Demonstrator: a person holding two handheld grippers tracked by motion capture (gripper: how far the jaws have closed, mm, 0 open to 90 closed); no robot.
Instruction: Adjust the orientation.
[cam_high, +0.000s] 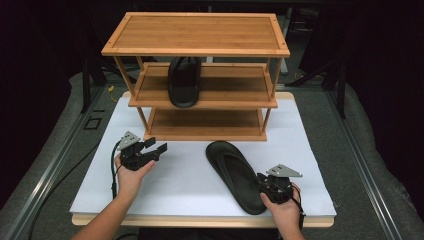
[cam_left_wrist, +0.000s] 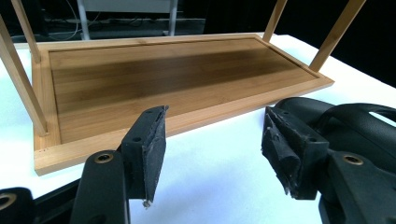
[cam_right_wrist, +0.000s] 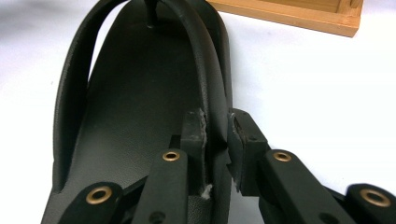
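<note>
Black flip-flop (cam_high: 239, 176) (heel rim pinched) in the right gripper (cam_high: 267, 186) on the desk (cam_high: 190, 180); left gripper (cam_high: 156, 146) open, holding nothing.

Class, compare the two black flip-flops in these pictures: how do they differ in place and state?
The flip-flop on the table lies on the white sheet, angled; the flip-flop on the rack rests on the middle shelf, pointing straight out. The right claw pinches the first one's edge; nothing touches the second. Both are black with toe straps.
</note>
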